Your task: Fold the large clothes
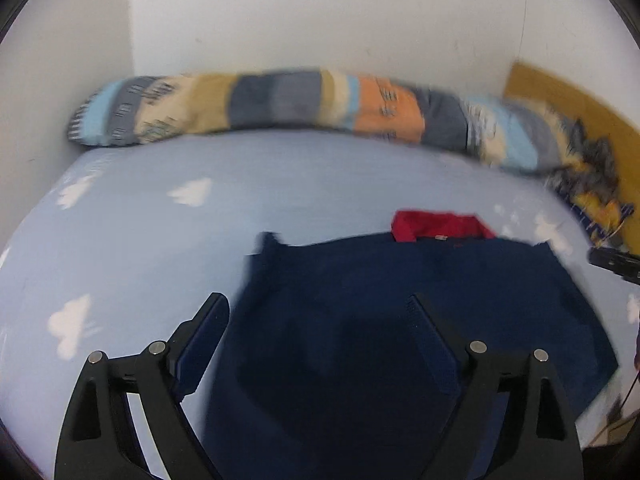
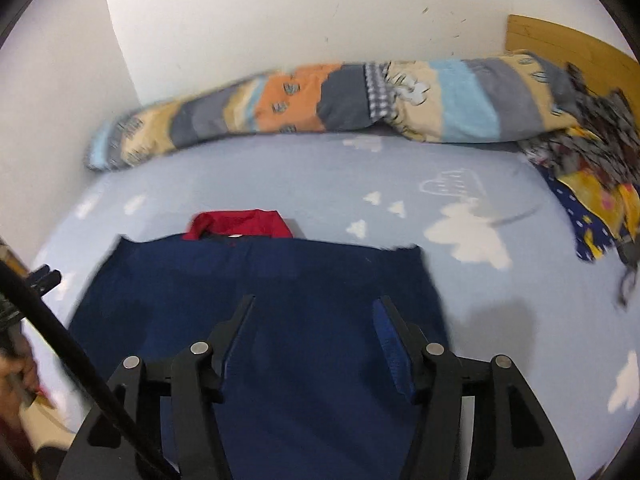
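Note:
A large navy garment [image 1: 360, 300] with a red collar [image 1: 436, 226] lies spread flat on the bed. It also shows in the right wrist view [image 2: 280, 280], with the red collar [image 2: 240, 222] at its far edge. My left gripper [image 1: 316, 304] is open above the garment's near left part, with nothing between its jaws. My right gripper [image 2: 314, 306] is open above the garment's near right part, also empty. The near hem is hidden under the grippers.
The bed has a light blue sheet with white clouds [image 2: 480, 280]. A rolled patchwork duvet [image 2: 340, 100] lies along the white wall. A yellow and navy patterned cloth [image 2: 592, 200] lies at the right by a wooden headboard [image 2: 568, 44].

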